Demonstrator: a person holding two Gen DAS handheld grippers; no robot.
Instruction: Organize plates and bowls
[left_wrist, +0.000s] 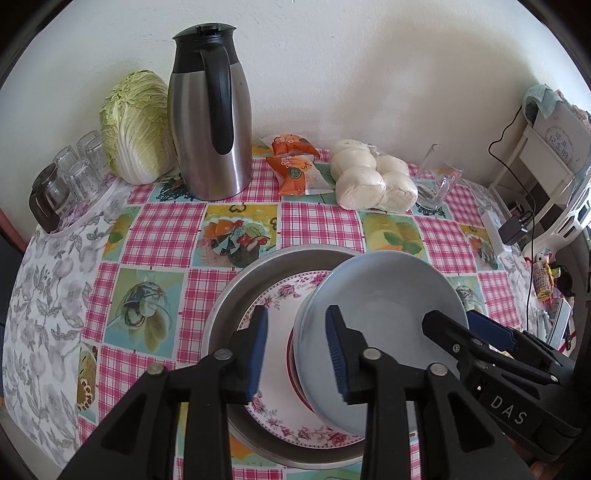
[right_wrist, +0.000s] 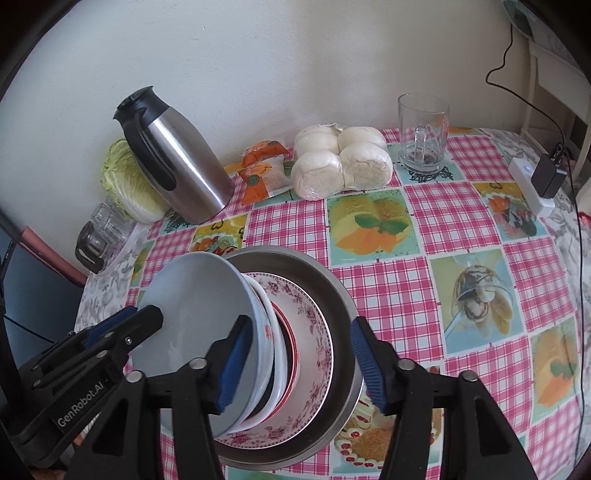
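Observation:
A steel basin (left_wrist: 236, 291) (right_wrist: 332, 280) holds a floral plate (left_wrist: 280, 295) (right_wrist: 314, 325) and a stack of bowls topped by a pale blue bowl (left_wrist: 384, 295) (right_wrist: 199, 295). My left gripper (left_wrist: 297, 354) is open; its right finger is over the blue bowl's near rim and its left finger over the floral plate. In the right wrist view the left gripper (right_wrist: 122, 325) lies at the blue bowl's left rim. My right gripper (right_wrist: 299, 362) is open and straddles the stacked bowls and plate. In the left wrist view it (left_wrist: 458, 325) lies at the bowl's right rim.
At the back stand a steel thermos jug (left_wrist: 210, 122) (right_wrist: 173, 158), a cabbage (left_wrist: 136, 129), upturned glasses (left_wrist: 70, 173), snack packets (left_wrist: 299, 166), bagged buns (left_wrist: 373, 177) (right_wrist: 340, 162) and a glass mug (left_wrist: 436, 181) (right_wrist: 423, 133). A power strip (right_wrist: 532, 184) lies at the right edge.

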